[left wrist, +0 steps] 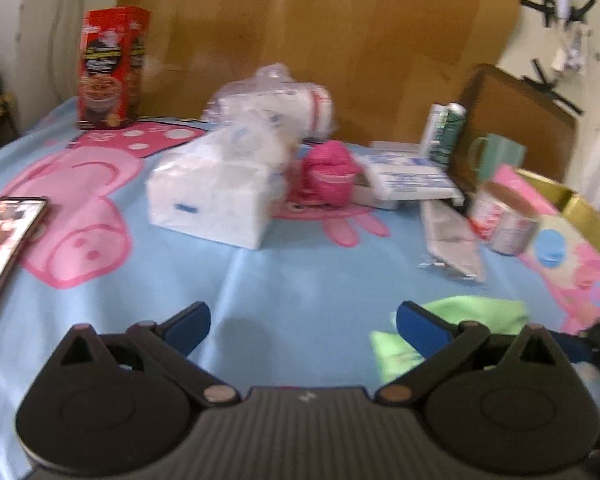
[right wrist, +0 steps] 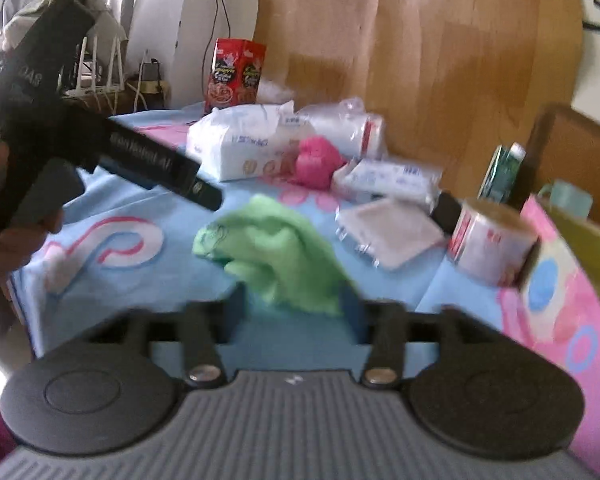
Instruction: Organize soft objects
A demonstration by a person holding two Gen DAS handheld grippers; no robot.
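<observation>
Surface: blue cartoon-print sheet [left wrist: 300,280] with pink pig figures covers the whole working area; a brown board [left wrist: 320,40] stands upright along its far edge.
Left gripper [left wrist: 303,326]: jaws stand wide apart with nothing between them, over bare blue sheet in the near middle.
Right gripper [right wrist: 294,312]: blue-padded jaws are apart; the near end of the green cloth lies in the gap between them, but blur hides whether either pad touches it.
Green cloth [right wrist: 268,248]: crumpled in a heap on the sheet, just ahead of the right gripper; in the left wrist view it shows behind that gripper's right finger, near right [left wrist: 480,316].
Pink cloth [left wrist: 328,176]: bunched into a ball in the far middle, between the tissue pack and the flat wipes pack.
Tissue pack [left wrist: 216,196]: white soft pack, left of the pink cloth and just beside it.
Clear plastic bag [left wrist: 280,100]: holds white rolls, behind the tissue pack, against the board.
Wipes pack [left wrist: 408,176]: flat, white and blue, right of the pink cloth.
Flat clear packet [right wrist: 392,236]: pale pad inside, near side of the wipes pack.
Tape roll [right wrist: 492,240]: lies on its side at the right, near a pink box [right wrist: 568,320].
Red box [left wrist: 112,68]: upright at the far left corner.
Phone [left wrist: 4,240]: screen up at the left edge.
Teal mug [left wrist: 496,156]: far right, beside a green carton [left wrist: 446,136].
</observation>
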